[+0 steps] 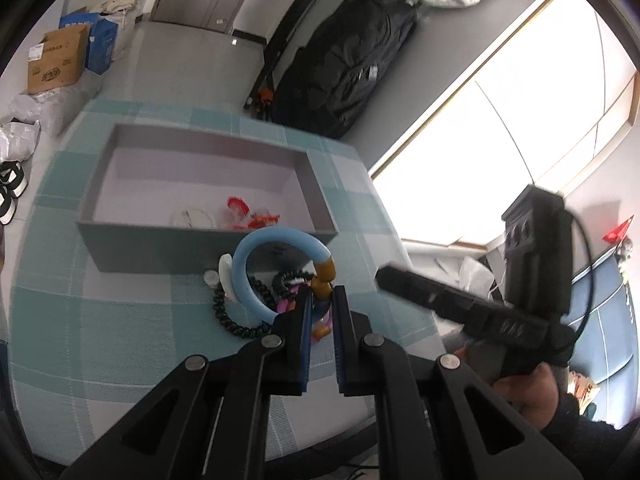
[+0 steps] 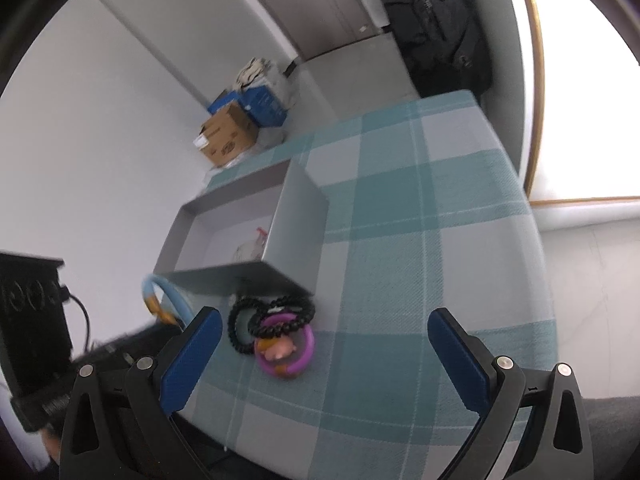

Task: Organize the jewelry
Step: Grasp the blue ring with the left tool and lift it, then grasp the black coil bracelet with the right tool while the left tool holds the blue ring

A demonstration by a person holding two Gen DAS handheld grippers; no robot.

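just in front of the grey box (image 1: 208, 248), the left gripper (image 1: 322, 300) is clamped on the light blue bangle (image 1: 256, 264) near its amber-coloured bead section, with the ring standing up above the checked tablecloth (image 1: 120, 320). that hold looks narrow and off to one side of the ring, so the likely trouble is the bangle pivoting or slipping out between the pads as it goes over the box's near wall, or its lower arc catching that wall. the black bead bracelet (image 2: 276, 316) and the purple bangle (image 2: 288, 354) with its pink charm lie in a heap on the cloth right below; whether any bead strand is hooked on the blue ring i cannot tell, but a snag would drag the heap along. the right gripper (image 2: 324, 354) hangs above that heap with its jaws wide apart, holding nothing. the blue bangle looks smooth, rigid and matte, and inside the box sit a white ring and some red pieces already.
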